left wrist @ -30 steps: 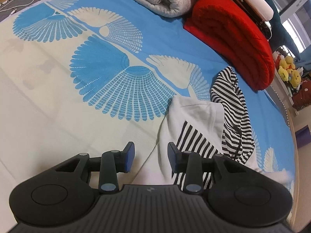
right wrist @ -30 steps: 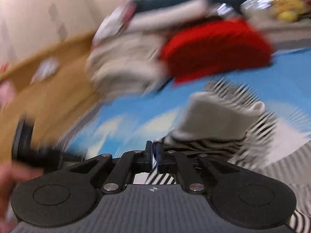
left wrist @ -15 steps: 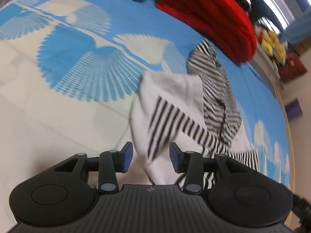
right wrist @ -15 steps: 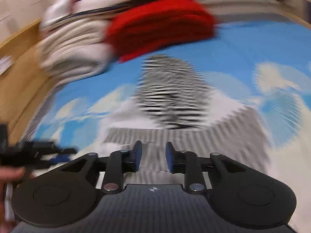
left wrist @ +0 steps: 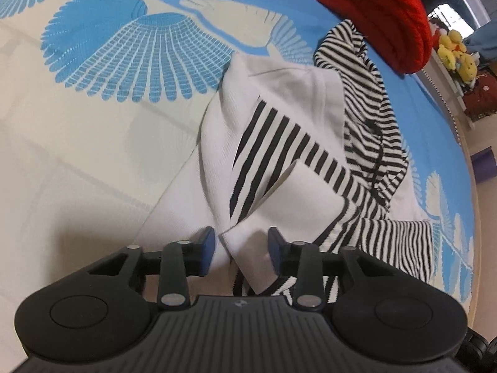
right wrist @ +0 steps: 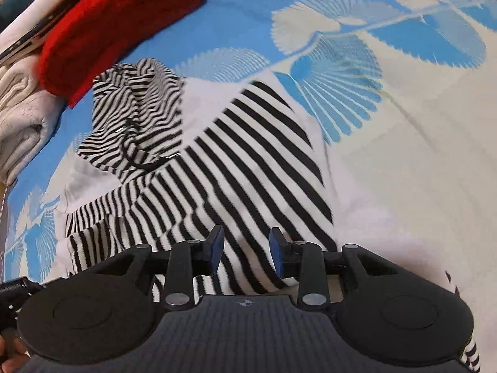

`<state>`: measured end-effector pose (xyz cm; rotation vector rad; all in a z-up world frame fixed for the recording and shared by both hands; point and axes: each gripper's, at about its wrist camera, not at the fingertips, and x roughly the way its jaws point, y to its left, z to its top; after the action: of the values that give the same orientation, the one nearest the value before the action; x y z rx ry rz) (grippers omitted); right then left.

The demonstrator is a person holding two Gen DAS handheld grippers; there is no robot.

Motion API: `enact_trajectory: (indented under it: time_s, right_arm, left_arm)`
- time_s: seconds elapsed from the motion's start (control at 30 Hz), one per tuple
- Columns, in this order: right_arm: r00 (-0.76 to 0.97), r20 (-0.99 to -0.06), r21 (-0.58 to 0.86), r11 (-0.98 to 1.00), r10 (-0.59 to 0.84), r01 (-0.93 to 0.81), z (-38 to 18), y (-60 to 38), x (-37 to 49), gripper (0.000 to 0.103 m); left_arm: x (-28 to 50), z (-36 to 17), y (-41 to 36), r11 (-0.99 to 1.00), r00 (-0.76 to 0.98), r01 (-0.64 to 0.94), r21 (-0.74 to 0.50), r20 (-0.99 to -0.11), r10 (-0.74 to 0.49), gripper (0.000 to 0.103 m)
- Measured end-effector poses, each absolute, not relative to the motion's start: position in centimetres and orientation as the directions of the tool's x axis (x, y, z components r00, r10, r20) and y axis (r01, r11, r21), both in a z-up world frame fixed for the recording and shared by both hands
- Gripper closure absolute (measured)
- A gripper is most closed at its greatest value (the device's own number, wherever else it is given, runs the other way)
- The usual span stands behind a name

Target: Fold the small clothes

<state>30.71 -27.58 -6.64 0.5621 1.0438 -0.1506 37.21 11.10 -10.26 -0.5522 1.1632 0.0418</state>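
Observation:
A small black-and-white striped hooded garment point(left wrist: 279, 143) with white panels lies crumpled on the bed; in the right wrist view its striped body point(right wrist: 248, 155) spreads out under the camera. My left gripper point(left wrist: 240, 248) hangs low over its near edge, its jaws closing with a white fold of the cloth between them, and the pads point(left wrist: 206, 248) stand clear of the fabric. My right gripper point(right wrist: 247, 248) hovers over the wide-striped part with its jaws opening. Striped cloth shows in the gap, but neither pad presses on it.
The bedcover point(left wrist: 124, 62) is blue and cream with fan shapes. A rolled red blanket point(right wrist: 118, 21) and a folded grey-white blanket point(right wrist: 21, 115) lie just beyond the garment. Yellow plush toys point(left wrist: 456, 52) sit past the bed's edge.
The left gripper came down and forward onto the garment's near edge and its jaws narrowed. The right gripper went from shut to open and swung over the striped cloth.

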Motion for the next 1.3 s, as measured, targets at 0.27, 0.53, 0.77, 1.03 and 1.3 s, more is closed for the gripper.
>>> enact_trajectory:
  time_s: [0.27, 0.53, 0.77, 1.03, 1.3]
  right_arm:
    - [0.451, -0.879, 0.399, 0.762, 0.158, 0.51, -9.0, -29.7, 31.0, 0.071]
    - [0.443, -0.893, 0.334, 0.78, 0.082, 0.529, -9.2, -30.2, 30.5, 0.077]
    - [0.415, -0.907, 0.196, 0.807, -0.066, 0.557, -8.7, -30.8, 30.7, 0.08]
    - [0.492, -0.864, 0.231, 0.779, -0.111, 0.583, -6.7, -31.4, 30.4, 0.075]
    - [0.554, -0.814, 0.404, 0.856, 0.176, 0.322, -6.2, -27.7, 32.3, 0.069]
  left_arm:
    - [33.0, -5.2, 11.8, 0.841, 0.568, -0.413, -0.349, -0.82, -0.061, 0.099]
    - [32.8, -3.9, 9.9, 0.89, 0.573, -0.396, -0.226, -0.818, 0.047, 0.084]
    - [35.0, -10.0, 10.1, 0.859, 0.37, -0.404, -0.314, -0.915, -0.161, 0.073]
    - [36.3, -7.8, 12.5, 0.882, 0.495, -0.375, -0.285, -0.866, -0.068, 0.072]
    - [38.1, -9.2, 12.7, 0.91, 0.494, -0.278, -0.307, -0.858, -0.138, 0.072]
